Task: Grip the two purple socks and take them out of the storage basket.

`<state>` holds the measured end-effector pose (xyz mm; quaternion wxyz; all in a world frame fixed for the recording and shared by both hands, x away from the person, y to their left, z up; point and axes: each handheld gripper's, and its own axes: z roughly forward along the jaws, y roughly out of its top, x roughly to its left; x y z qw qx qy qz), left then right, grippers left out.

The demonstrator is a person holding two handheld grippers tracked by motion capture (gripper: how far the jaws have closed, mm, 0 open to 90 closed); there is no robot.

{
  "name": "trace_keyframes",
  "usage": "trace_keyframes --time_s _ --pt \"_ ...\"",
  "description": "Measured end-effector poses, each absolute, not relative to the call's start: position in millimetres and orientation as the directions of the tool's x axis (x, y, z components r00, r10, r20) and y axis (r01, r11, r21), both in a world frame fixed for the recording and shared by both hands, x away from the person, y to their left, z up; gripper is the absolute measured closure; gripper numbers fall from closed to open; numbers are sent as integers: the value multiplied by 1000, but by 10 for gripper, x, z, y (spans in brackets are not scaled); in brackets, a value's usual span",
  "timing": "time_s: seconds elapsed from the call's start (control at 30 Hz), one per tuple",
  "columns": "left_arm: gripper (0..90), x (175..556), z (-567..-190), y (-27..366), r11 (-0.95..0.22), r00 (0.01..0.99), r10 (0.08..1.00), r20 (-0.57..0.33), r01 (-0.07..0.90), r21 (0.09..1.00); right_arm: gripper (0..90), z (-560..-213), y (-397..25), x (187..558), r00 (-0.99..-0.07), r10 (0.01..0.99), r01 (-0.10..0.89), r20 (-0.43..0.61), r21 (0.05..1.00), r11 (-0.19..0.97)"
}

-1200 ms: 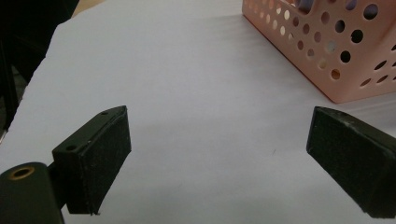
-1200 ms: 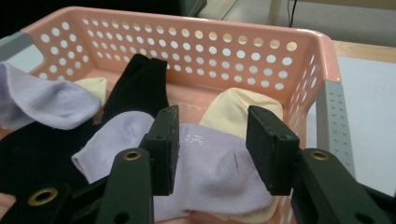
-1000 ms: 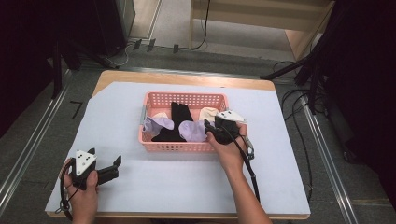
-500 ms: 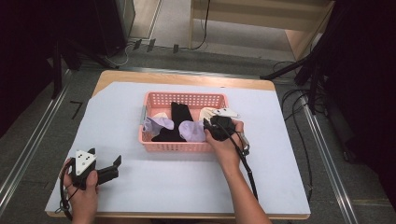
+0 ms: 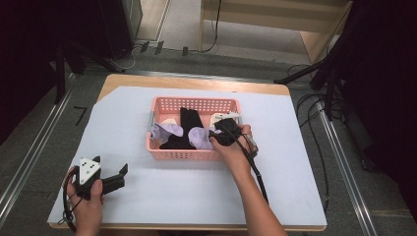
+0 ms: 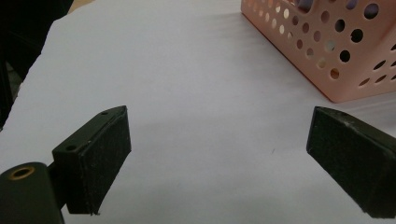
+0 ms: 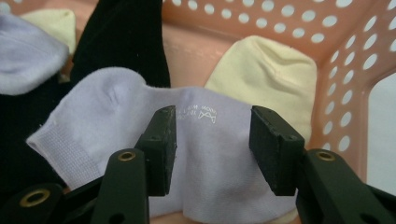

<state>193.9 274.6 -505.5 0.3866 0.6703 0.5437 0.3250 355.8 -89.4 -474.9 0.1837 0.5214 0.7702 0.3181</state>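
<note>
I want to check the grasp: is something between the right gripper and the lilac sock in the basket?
Nothing visible: the right gripper is open over the lilac sock, jaws on either side of its printed mark.

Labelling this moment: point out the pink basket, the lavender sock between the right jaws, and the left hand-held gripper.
pink basket (image 5: 183,154), high view, near wall.
lavender sock (image 7: 212,140), right gripper view, middle of its body.
left hand-held gripper (image 5: 123,176), high view, midway between fingertips.

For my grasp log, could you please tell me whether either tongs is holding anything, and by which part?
Nothing is held. The right tongs stand open astride the lavender sock in the pink basket, not yet closed on it. The left tongs are open over the table.
</note>
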Motion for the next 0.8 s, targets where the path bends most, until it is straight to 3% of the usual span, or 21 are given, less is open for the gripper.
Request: trace_keyframes --time_s 0.33,0.43,0.47,0.5,0.53,0.6,0.8 --pt "73 1938 -5055 2747 -104 195 981 10 477 872 549 -4782 -808 3609 -408 912 743 -50 562 363" --pt "73 1939 -5055 2754 -104 198 980 8 477 873 696 -4798 -784 3630 -417 905 764 -86 506 400" --pt "73 1939 -5055 2754 -104 198 980 8 477 873 761 -4800 -794 3633 -411 909 767 -75 511 389" --pt "73 1939 -5055 2755 -102 197 980 6 477 873 761 -4800 -794 3633 -411 909 767 -75 511 389" --pt "73 1938 -5052 2758 -99 198 980 3 480 872 840 -4794 -812 3632 -401 914 770 -55 520 369" --pt "73 1940 -5053 2759 -99 199 980 2 478 873 855 -4787 -829 3630 -399 916 765 -48 534 361" --pt "72 1944 -5055 2757 -97 200 980 -1 482 871 874 -4706 -991 3570 -380 917 691 124 697 192"
